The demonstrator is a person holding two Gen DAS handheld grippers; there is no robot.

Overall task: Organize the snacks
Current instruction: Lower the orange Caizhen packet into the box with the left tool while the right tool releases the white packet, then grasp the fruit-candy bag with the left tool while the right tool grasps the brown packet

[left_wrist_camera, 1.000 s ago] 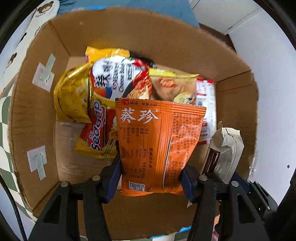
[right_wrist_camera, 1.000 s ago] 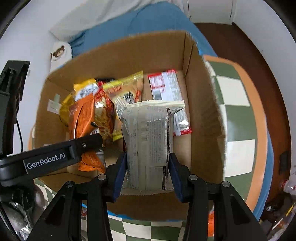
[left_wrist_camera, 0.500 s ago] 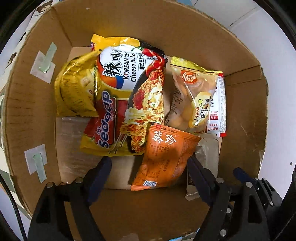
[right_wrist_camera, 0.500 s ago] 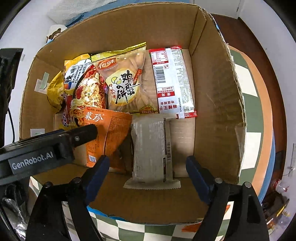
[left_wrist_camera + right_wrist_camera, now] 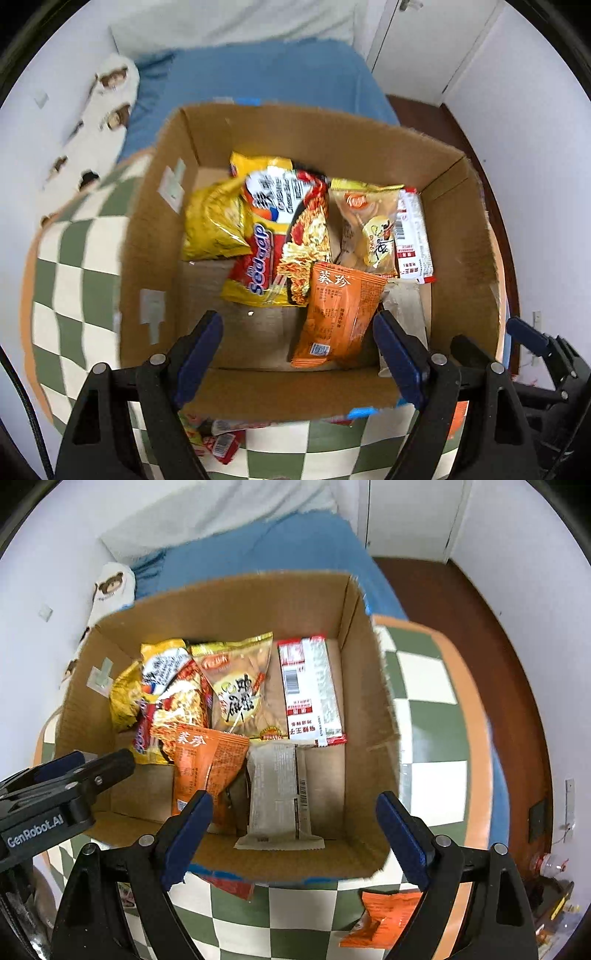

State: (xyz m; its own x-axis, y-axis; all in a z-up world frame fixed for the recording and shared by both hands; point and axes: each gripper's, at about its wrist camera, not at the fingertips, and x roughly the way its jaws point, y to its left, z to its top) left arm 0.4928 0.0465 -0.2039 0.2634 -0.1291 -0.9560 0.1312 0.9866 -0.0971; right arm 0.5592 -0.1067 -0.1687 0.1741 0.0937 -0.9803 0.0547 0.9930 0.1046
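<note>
An open cardboard box [image 5: 155,258] holds several snack packets. The orange packet [image 5: 336,314] lies at the front of the box floor, leaning on a red and yellow noodle packet [image 5: 280,236]. My left gripper [image 5: 297,325] hangs open above the orange packet and touches nothing. In the right wrist view a grey packet [image 5: 277,794] lies flat beside the orange packet [image 5: 203,764]. Above the grey packet, my right gripper [image 5: 294,801] has its jaws opening, with nothing between the pads. A pale yellow snack bag [image 5: 240,690] and a red and white packet [image 5: 310,690] lie further back.
The box [image 5: 369,709] stands on a green and white checked tablecloth [image 5: 424,709]. Loose packets lie on the cloth in front of the box, among them an orange one [image 5: 384,919] and a red one [image 5: 221,443]. A blue bed cover [image 5: 266,77] is behind the box.
Both grippers let go of their packets, the orange one on the left and the grey one on the right. Both packets now lie in the box. Both grippers opened wide and rose above it.
</note>
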